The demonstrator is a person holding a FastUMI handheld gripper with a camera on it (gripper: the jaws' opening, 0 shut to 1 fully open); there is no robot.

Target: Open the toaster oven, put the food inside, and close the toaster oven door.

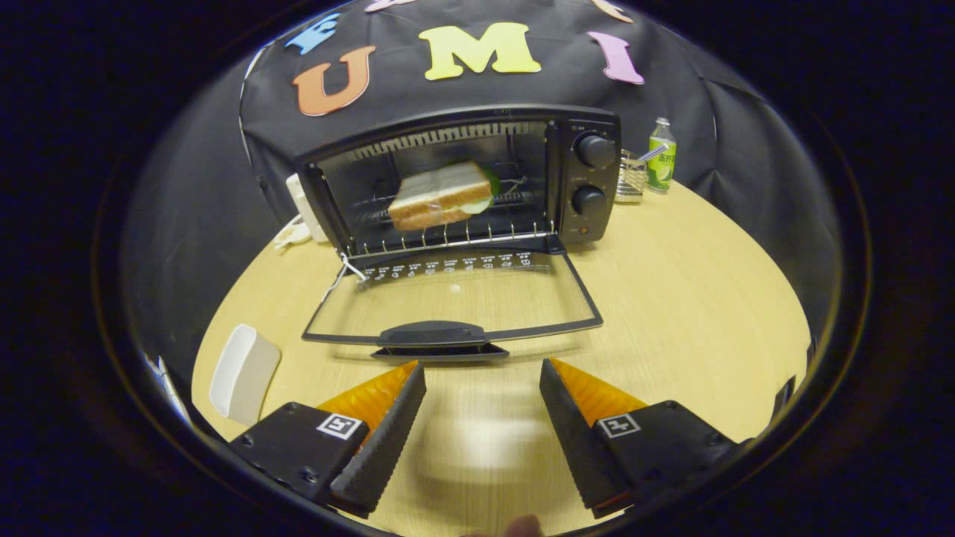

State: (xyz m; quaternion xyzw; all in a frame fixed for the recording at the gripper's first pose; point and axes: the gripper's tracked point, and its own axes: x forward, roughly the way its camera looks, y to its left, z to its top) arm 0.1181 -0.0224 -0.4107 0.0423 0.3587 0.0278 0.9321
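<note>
A black toaster oven (589, 175) stands at the back of the round wooden table (694, 298). Its glass door (455, 298) is folded down flat toward me, with the handle (433, 333) at its near edge. A sandwich (440, 195) lies on the wire rack inside the oven. My gripper (483, 373) is open with nothing between its fingers. It hovers over the table, its fingertips a short way back from the door handle.
A white plate (244, 373) lies on the table beside the left finger. A green bottle (661, 155) and a small wire holder (631, 177) stand to the right of the oven. A white power strip (302, 209) with a cable sits at the oven's left.
</note>
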